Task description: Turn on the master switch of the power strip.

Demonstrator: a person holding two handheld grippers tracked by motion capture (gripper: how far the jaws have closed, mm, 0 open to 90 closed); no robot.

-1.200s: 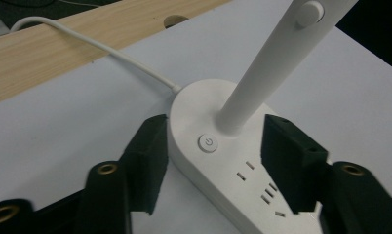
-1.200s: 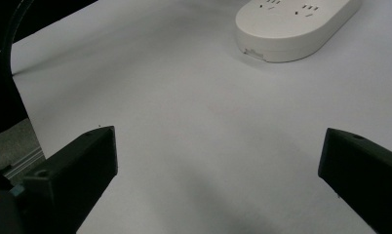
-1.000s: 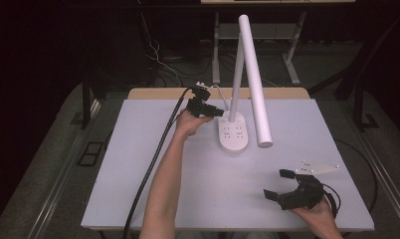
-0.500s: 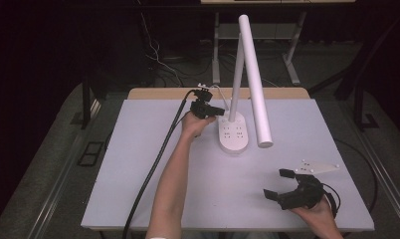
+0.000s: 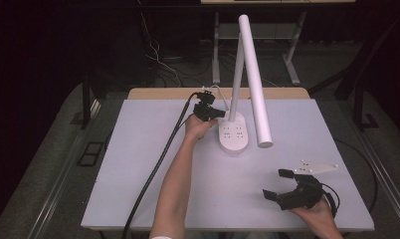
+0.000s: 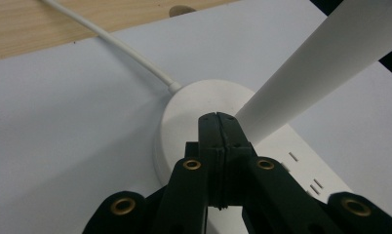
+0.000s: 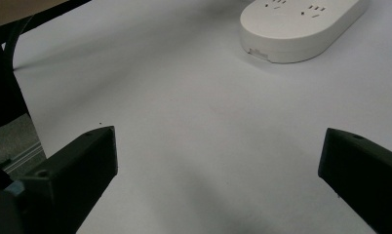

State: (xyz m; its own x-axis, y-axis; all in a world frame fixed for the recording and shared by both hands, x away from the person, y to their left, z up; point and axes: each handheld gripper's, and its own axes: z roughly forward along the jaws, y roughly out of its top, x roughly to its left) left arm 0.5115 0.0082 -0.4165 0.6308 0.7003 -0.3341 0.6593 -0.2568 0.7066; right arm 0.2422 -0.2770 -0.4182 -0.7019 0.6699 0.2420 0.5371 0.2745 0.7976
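A white desk lamp stands at the back middle of the table; its oval base carries socket slots, and a long white tube head slopes forward over it. My left gripper is shut with nothing between the jaws. Its tips rest over the rear of the base, right at the foot of the white stem. A white cord leaves the base toward the wooden strip. My right gripper lies open near the front right, pointing at the base across bare tabletop.
The white tabletop ends in a wooden strip at the back. A thick black cable trails from the left gripper off the front left edge. Dark floor and desk legs lie beyond.
My left gripper has edged slightly right toward the lamp's stem. The right gripper has stayed where it was.
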